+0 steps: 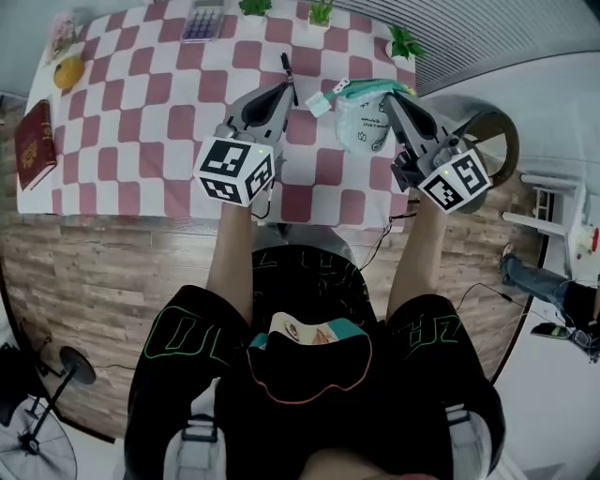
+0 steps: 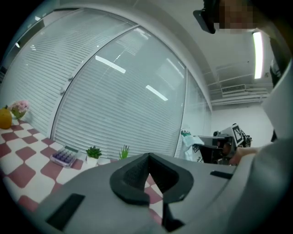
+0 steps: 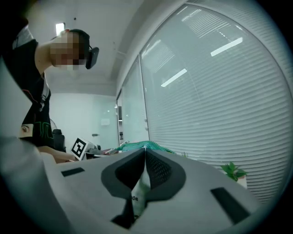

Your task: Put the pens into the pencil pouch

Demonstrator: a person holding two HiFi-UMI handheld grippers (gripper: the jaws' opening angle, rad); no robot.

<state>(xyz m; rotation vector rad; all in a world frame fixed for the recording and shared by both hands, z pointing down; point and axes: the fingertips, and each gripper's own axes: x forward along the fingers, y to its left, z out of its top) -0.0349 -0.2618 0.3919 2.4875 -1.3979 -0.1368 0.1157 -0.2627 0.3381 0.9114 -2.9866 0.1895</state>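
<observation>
- The left gripper (image 1: 283, 94) has its jaws closed tight on a black pen (image 1: 287, 69). The pen pokes out past the tips, up above the checked table (image 1: 141, 131).
- The right gripper (image 1: 394, 101) is clamped on the pencil pouch (image 1: 364, 122). Its own view shows white fabric pinched between the pads, with the green zipper (image 3: 143, 146) running along the top.
- The pouch hangs in the air over the right side of the table, near the pen but not touching it.
- The step, as I read it, is to feed this pen in through the zipper opening. I cannot tell from here whether the mouth gapes wide enough.
- To do it well, hold the pouch steady with its mouth turned toward the pen and line the pen up lengthwise with the opening.
- Then lead the tip in under the zipper edge and push it deep before letting go, so the pen cannot tip back out.
- Watch out: a pinch on one side lets soft fabric sag and close the mouth. The pale tag (image 1: 319, 103) dangling at the zipper end may also get in the way.
- Count for the task: one pen and one pouch. I see no other pens on the table.
- Count for the rest:
  - three small potted plants (image 1: 321, 11) along the far edge
  - one calculator (image 1: 204, 21)
  - one orange (image 1: 67, 72)
  - one bunch of pink flowers (image 1: 61, 33)
  - one red book (image 1: 36, 145)
</observation>
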